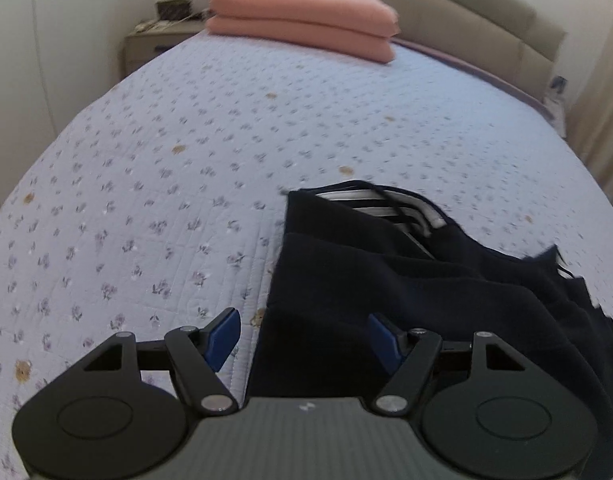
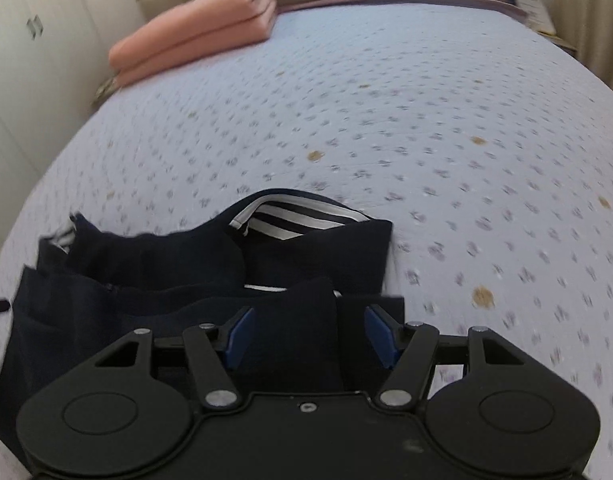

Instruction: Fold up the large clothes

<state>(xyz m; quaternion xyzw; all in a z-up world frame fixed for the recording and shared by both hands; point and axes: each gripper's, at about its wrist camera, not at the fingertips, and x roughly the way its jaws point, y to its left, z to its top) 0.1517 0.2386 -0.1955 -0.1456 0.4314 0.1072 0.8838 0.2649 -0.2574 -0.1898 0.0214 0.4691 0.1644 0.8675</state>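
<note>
Bed [image 1: 154, 152], one, covered with a pale quilted spread in a small floral print; a padded beige headboard [image 1: 446, 4] runs along the far end.

Left wrist view, left to right: one nightstand [image 1: 146, 42] by the far left corner of the bed, small items on top too blurred to identify. Two pink folded cushions [image 1: 302, 26] stacked one on the other at the head of the bed. One dark navy garment [image 1: 386, 280] lying on the near part of the bed, partly folded into layers, a striped white-and-dark lining showing at its far opening. Left claw [image 1: 304, 340] spread wide, blue pads; the left finger [image 1: 222, 338] sits over bare quilt, the right finger over the garment's left edge. Nothing gripped.

Right wrist view, left to right: same pink stack [image 2: 194, 36] far left at the headboard. Navy garment [image 2: 146, 280] fills the near left, striped lining visible at the far side. Right claw [image 2: 306, 336] wide apart, a raised fold of dark cloth between the pads; contact with the pads not clear. Bare quilt to the right.
</note>
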